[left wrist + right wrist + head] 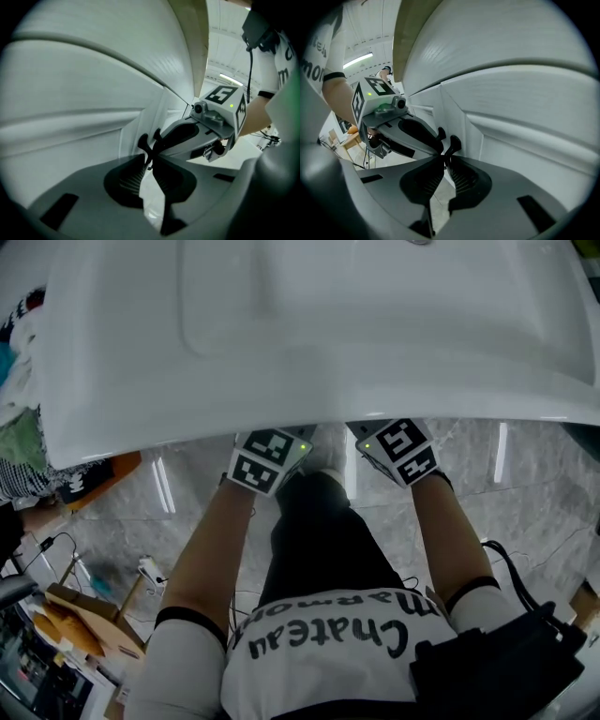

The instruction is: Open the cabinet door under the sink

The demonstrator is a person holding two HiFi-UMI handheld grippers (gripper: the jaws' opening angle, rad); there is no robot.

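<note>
The white sink (309, 334) fills the top of the head view and hides the cabinet below it. Only the two marker cubes (267, 460) (403, 451) show at its front rim. In the left gripper view the white panelled cabinet door (70, 131) lies to the left, and my left gripper (149, 154) has its tips together at the door's upright edge. My right gripper (444, 158) has its tips together beside the other door (525, 140). The two grippers meet nose to nose at the seam. Whether either nips a door edge I cannot tell.
Grey marble floor tiles (525, 484) lie below the sink. Wooden boards and clutter (75, 615) and a white plug with cables (150, 573) are on the floor at the left. A black bag (506, 671) hangs at my right side.
</note>
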